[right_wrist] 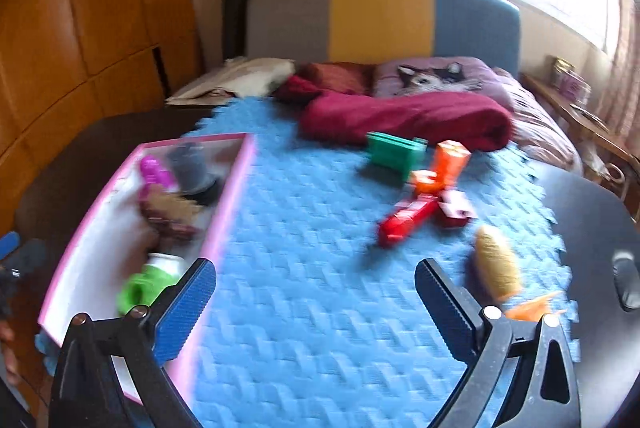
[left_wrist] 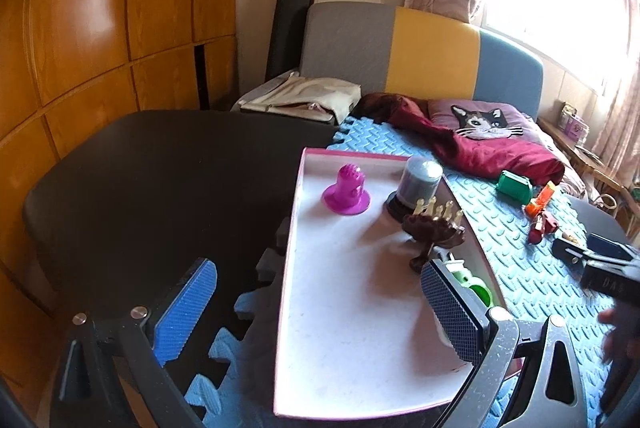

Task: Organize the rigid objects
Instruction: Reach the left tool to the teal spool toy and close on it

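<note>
A pink-rimmed white tray (left_wrist: 352, 328) lies on a blue foam mat (left_wrist: 520, 268). In it stand a magenta toy (left_wrist: 347, 191), a grey cylinder (left_wrist: 418, 183), a brown stand with pegs (left_wrist: 434, 232) and a green-white toy (left_wrist: 476, 286). My left gripper (left_wrist: 320, 312) is open and empty over the tray's near end. My right gripper (right_wrist: 316, 302) is open and empty over the mat (right_wrist: 320, 248), right of the tray (right_wrist: 228, 211). On the mat lie a green block (right_wrist: 394, 149), an orange piece (right_wrist: 446, 161), a red piece (right_wrist: 412, 220) and a yellow corn-like object (right_wrist: 496, 264).
A black table (left_wrist: 160, 195) bears the mat. Behind it is a bed with a maroon blanket (right_wrist: 404, 119), a cat pillow (left_wrist: 484, 121) and a grey-yellow-blue headboard (left_wrist: 420, 51). A wooden wardrobe (left_wrist: 100, 27) stands on the left. A small orange piece (right_wrist: 532, 306) lies by my right gripper's finger.
</note>
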The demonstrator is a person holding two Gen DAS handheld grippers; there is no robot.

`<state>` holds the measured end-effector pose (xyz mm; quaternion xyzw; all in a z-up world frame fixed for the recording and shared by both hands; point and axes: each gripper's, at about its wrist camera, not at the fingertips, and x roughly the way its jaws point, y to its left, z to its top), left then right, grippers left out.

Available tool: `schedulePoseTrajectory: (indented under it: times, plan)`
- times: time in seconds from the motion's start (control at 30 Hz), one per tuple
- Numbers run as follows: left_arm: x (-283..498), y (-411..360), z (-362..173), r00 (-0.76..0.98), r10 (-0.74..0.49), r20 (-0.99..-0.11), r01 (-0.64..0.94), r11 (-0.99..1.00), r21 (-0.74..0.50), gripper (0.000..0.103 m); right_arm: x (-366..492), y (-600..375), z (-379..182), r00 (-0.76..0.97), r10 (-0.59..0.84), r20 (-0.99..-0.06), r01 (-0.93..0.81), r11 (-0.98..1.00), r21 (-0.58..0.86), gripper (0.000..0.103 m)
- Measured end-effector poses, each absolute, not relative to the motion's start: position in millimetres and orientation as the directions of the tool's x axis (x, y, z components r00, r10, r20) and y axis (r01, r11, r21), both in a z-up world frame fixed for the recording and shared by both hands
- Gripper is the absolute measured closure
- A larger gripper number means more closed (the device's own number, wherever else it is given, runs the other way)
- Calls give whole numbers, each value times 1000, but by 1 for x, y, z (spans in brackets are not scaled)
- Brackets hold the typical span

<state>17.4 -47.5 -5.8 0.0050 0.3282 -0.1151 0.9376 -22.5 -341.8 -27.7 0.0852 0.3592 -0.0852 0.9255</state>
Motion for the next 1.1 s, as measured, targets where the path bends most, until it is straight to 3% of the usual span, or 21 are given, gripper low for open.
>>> schedulePoseTrajectory:
  times: [0.3, 0.57, 0.8, 1.1]
  plan:
    - [23, -90, 23, 728, -334, -599, 364, 928, -77, 0, -39, -452, -27, 686, -262, -679, 429, 899, 87, 1]
    - [55, -177, 31, 568, -451, -689, 520, 845, -125, 0, -49, -488, -33, 687, -230, -689, 501, 837, 221, 1]
    - [109, -244, 13, 465, -421, -779, 491, 855, -168, 0, -55, -499, -36, 689, -202, -696, 526, 800, 289, 1]
    - [160, -313, -3, 369, -452, -812, 487, 838, -246, 0, -58, -507, -37, 689, -173, -704, 537, 774, 335, 1]
